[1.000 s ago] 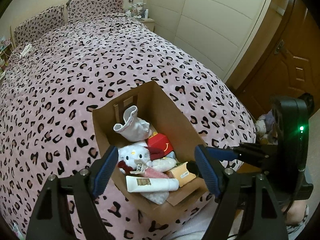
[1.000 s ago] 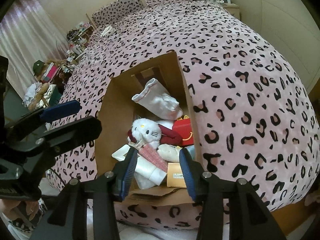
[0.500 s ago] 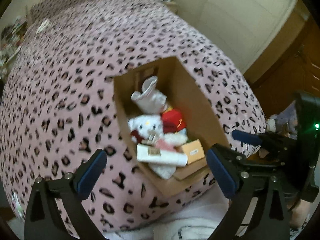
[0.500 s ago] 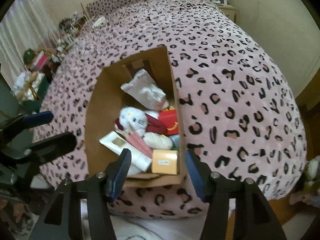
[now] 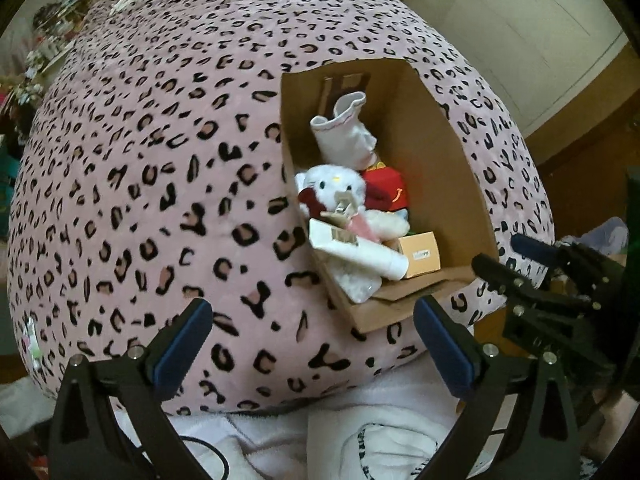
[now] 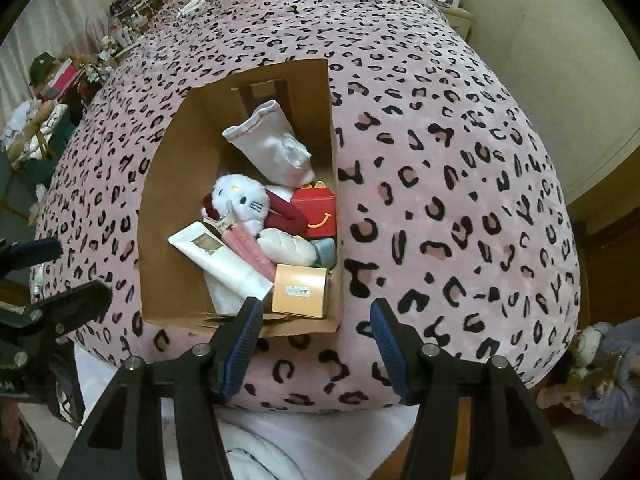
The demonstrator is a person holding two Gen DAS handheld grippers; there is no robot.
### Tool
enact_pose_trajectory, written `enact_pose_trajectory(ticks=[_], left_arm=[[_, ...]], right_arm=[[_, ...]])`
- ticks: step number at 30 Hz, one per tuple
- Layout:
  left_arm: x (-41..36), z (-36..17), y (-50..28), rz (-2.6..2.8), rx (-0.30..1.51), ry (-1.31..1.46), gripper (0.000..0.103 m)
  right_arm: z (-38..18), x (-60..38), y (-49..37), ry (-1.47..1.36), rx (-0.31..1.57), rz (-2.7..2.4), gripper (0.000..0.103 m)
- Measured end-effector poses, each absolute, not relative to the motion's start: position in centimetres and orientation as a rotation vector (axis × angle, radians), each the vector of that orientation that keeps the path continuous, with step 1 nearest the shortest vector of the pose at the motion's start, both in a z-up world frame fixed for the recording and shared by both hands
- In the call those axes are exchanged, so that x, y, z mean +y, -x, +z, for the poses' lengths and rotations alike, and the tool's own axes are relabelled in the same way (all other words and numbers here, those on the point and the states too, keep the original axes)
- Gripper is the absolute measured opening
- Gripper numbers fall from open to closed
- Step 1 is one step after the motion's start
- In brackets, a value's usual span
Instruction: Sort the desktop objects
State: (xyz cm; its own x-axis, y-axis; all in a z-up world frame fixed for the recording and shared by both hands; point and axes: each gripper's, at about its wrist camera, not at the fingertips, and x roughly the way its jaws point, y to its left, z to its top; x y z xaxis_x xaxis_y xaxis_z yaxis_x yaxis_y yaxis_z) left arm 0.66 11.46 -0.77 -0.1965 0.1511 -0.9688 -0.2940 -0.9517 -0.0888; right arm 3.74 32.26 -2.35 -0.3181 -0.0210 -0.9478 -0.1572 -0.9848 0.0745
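— Both tongs have drawn back from the cardboard box?
— Yes: the left gripper and right gripper now gape wide, empty. The plush cat, white tube and orange carton lie inside, just ahead; either sorted already or awaiting unpacking.

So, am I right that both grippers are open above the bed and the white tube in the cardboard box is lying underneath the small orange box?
Not quite: the white tube lies beside the small orange box, resting partly against its edge, not underneath it, as the right wrist view shows. The rest holds: the left gripper and right gripper are open above the bed, and the tube is in the cardboard box.
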Motion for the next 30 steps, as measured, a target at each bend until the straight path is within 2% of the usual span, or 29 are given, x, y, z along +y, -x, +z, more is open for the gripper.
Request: enact_pose_trajectory(ticks=[13,20,30], left_arm=[[11.2,-1.0,-0.4,2.237,0.155,1.805,0.102],[11.5,-1.0,-0.4,2.249,0.192,1.795,0.102],[11.2,-1.8,0.0,2.226,0.133,1.802,0.102]], right_arm=[[0.2,29.7,-1.9,1.729,0.029,2.542,0.058],[0.3,28.9,-1.2,1.729,0.005,2.550,0.058],[-0.1,29.2,-0.9,1.740,0.031,2.548,0.058]])
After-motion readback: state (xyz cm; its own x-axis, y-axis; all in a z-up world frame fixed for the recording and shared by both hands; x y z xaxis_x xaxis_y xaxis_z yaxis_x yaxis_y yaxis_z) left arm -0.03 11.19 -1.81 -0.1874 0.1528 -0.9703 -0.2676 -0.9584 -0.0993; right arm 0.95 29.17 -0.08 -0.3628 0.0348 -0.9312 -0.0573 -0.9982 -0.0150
